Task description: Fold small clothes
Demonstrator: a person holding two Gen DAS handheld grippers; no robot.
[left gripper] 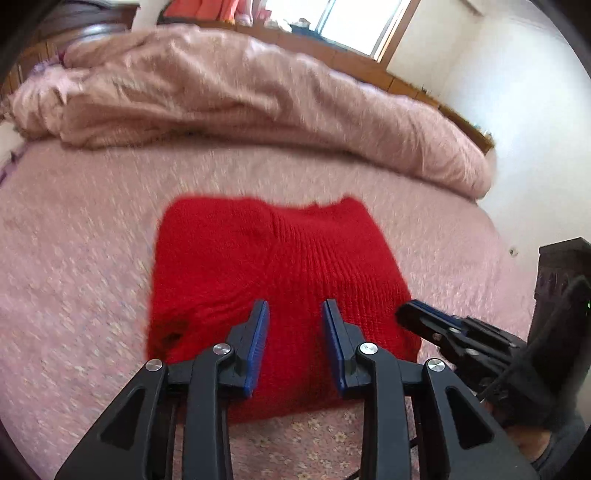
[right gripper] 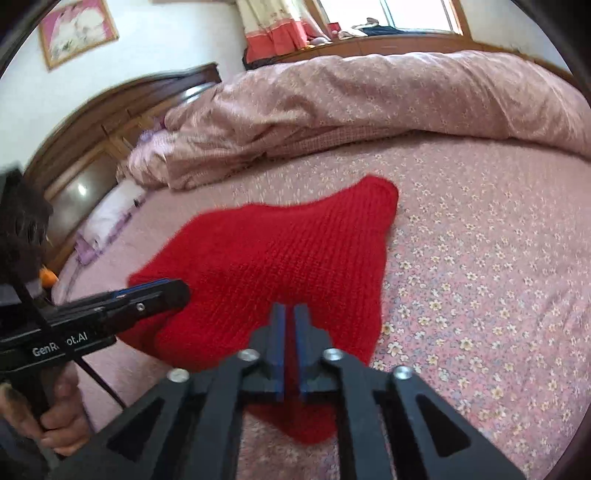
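Red knit garment (left gripper: 273, 291) lies folded on the bed (left gripper: 74, 258), mid-frame in left wrist view, on the pink floral sheet. Left gripper (left gripper: 295, 314) hovers over its near edge at 6 o'clock, fingers spread wide, nothing between them. Right gripper (right gripper: 290, 317) has blue pads pressed nearly together w/ red knit showing in the slit; looks like it pinches the near edge, which rises toward it. In left wrist view the right gripper (left gripper: 417, 315) comes in from 4 o'clock at the garment's rt corner. In right wrist view the left gripper (right gripper: 173, 291) enters from 9 o'clock, tip over the garment's left edge.

Around: bunched pink duvet (left gripper: 240, 92) across 12 o'clock, well apart from garment. Wooden headboard (right gripper: 110, 110) at 10 o'clock, framed picture (right gripper: 77, 31) on wall above it, window (right gripper: 417, 14) at 1 o'clock. Nothing lies between grippers & garment.
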